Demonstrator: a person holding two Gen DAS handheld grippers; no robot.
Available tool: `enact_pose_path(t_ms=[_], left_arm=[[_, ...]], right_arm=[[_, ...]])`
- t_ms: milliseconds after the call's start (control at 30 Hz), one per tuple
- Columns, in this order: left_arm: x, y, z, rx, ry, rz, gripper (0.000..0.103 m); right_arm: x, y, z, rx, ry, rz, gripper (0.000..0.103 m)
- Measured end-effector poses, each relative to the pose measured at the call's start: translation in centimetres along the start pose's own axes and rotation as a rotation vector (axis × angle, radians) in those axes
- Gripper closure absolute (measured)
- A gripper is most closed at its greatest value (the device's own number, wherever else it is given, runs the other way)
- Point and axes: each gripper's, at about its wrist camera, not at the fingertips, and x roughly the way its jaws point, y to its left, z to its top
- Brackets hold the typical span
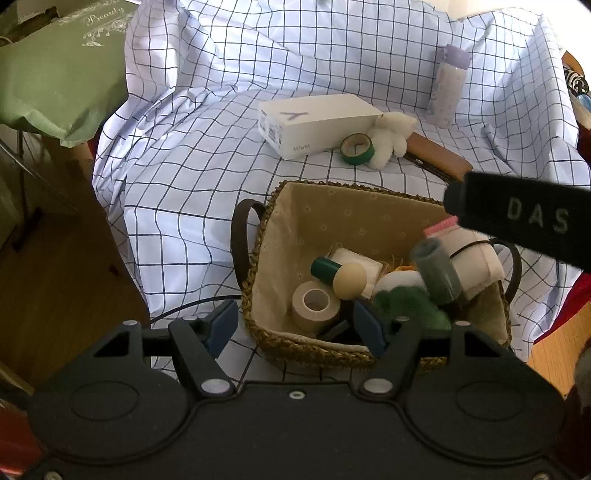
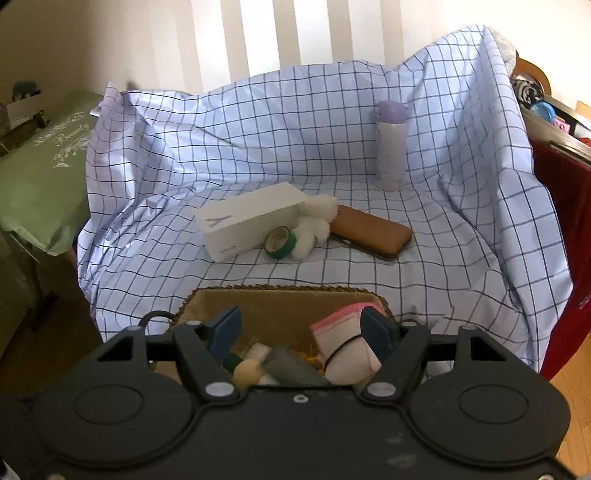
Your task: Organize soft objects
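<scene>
Woven basket (image 1: 266, 328) holds rolled cloth (image 1: 476, 258), tape rolls; white plush toy (image 1: 388, 136) left on sheet. Both grippers parted, empty.

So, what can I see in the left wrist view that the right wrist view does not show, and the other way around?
Only the left wrist view shows the whole inside of the basket: the beige tape roll and a green soft toy. It also shows the right gripper's black body.

Only the right wrist view shows the striped wall behind the checked cloth.

Both show the white box, green tape, white plush toy, brown case, purple bottle and the rolled white cloth.
</scene>
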Motion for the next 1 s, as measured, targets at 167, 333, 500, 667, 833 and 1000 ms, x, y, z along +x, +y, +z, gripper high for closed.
enact_pose_path(t_ms=[167,333,500,667,833,1000], left_arm=[[-0.1,0.1,-0.1,-0.002,0.000,0.002,0.038],[0.0,0.2,-0.1,-0.004,0.004,0.000,0.038],[0.0,0.0,-0.1,0.002,0.002,-0.002,0.038],[0.0,0.1,-0.1,0.002,0.002,0.000,0.038],[-0.1,0.1,-0.1,0.004,0.001,0.004,0.038],[-0.1,0.1,-0.1,0.006,0.003,0.005,0.038]], right_arm=[[0.0,-0.2,0.1,0.012,-0.002,0.007,0.032],[-0.2,-0.9,0.0,0.033,0.000,-0.003,0.032],[-0.4,-1.6,-0.1,0.052,0.000,-0.019,0.032],[-0.4,-2.0,-0.5,0.060,0.009,-0.026,0.032],[-0.2,-2.1,-1.0,0.059,0.024,-0.031,0.032],[-0.1,-2.2,-1.6,0.057,0.044,-0.036,0.031]])
